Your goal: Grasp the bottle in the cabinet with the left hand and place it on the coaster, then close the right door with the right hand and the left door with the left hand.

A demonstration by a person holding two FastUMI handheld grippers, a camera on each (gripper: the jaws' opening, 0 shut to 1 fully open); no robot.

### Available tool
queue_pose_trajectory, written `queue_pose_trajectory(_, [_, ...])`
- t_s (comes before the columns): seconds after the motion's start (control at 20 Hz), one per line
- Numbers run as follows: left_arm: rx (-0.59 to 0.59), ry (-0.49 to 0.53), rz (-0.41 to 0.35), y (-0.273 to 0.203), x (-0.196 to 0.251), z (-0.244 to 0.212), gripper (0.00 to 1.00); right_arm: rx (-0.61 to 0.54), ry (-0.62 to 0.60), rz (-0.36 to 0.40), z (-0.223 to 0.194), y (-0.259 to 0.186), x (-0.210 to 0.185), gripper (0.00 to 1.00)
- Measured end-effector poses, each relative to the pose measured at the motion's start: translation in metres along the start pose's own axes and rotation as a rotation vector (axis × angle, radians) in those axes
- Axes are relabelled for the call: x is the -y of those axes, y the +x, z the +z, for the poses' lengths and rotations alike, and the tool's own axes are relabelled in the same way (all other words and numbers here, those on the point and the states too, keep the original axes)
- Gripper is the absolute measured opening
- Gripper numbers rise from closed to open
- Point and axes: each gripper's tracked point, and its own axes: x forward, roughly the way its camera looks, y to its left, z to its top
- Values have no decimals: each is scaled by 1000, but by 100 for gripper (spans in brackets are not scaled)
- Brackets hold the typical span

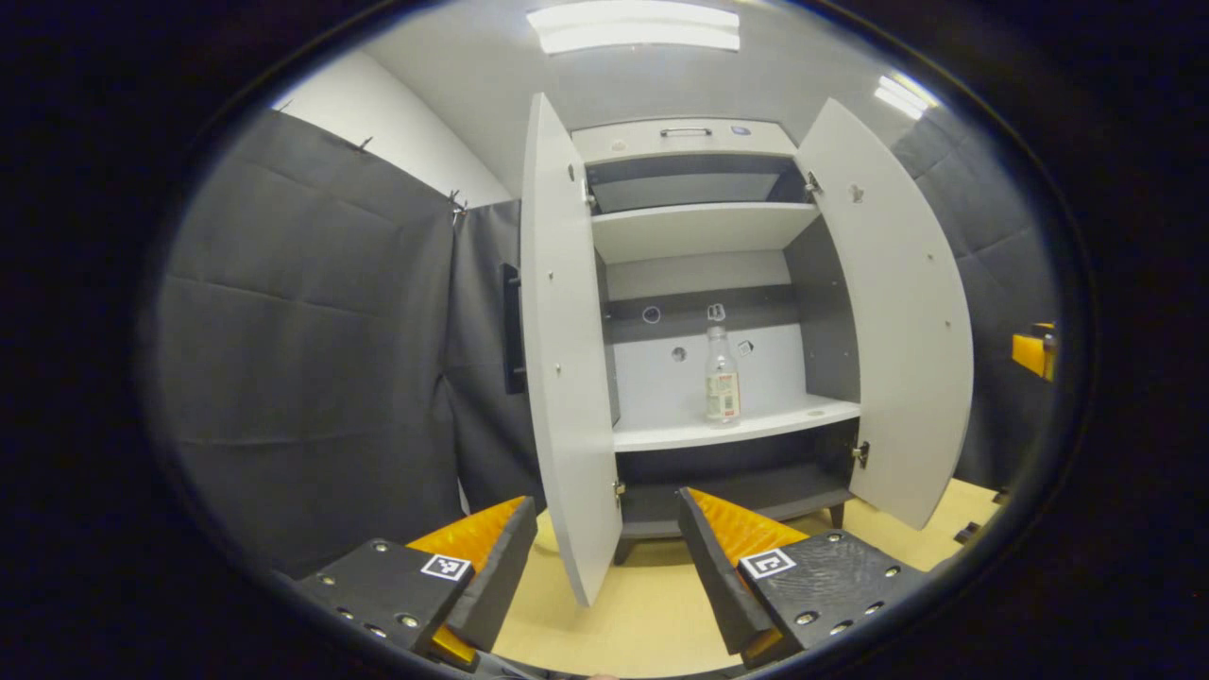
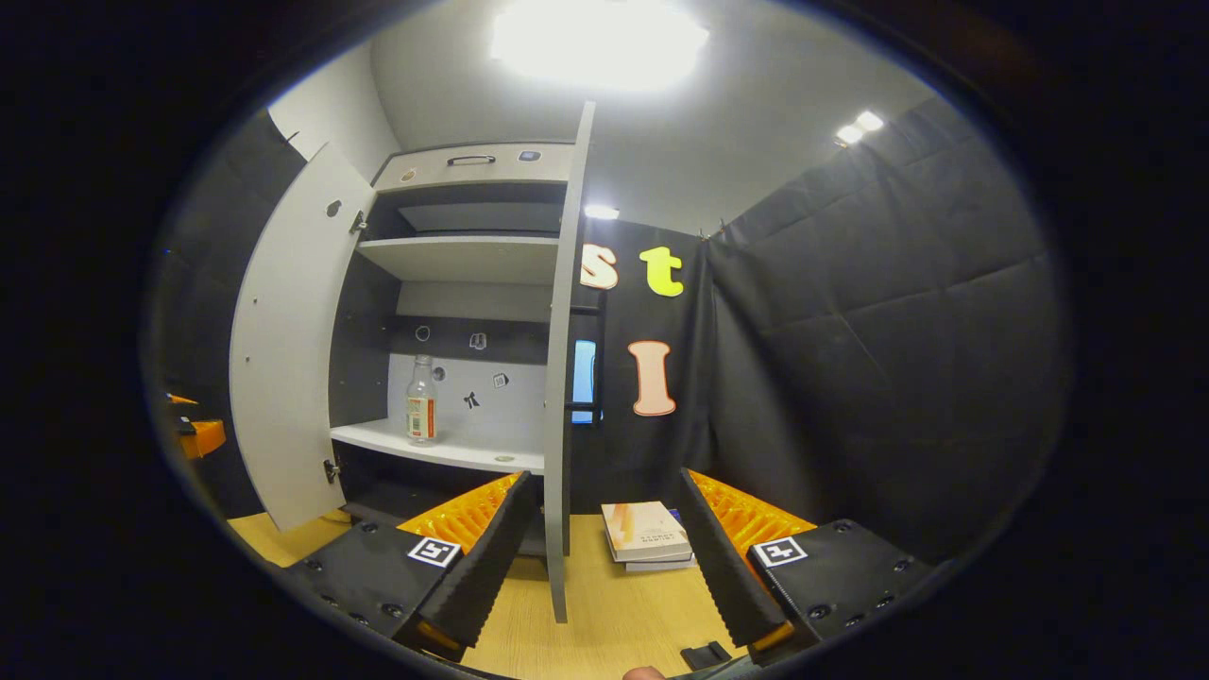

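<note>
A clear bottle with a red and white label stands upright on the cabinet's middle shelf; it also shows in the right gripper view. Both white doors hang open: the left door and the right door. My left gripper is open and empty, low in front of the cabinet and well short of the bottle. My right gripper is open too, with the right door edge-on between its fingers, farther off. A small round mark lies on the shelf right of the bottle.
The cabinet stands on a light wooden table. A stack of books lies on the table right of the cabinet. A small black object sits near the table's front. Black cloth walls close in on both sides. An upper shelf is bare.
</note>
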Motion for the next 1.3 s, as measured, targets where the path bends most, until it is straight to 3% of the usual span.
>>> queue_pose_trajectory(0.3, [4, -18, -1, -3, 21, 9, 89, -8, -4, 11, -5, -4, 17, 96])
queue_pose_trajectory(0.7, [10, -14, -36, 6, 81, 34, 88, -31, -2, 22, -21, -4, 66, 95])
queue_pose_trajectory(1.3, [12, -44, -93, 74, 136, 85, 88, -91, 28, -28, -54, 4, 121, 96])
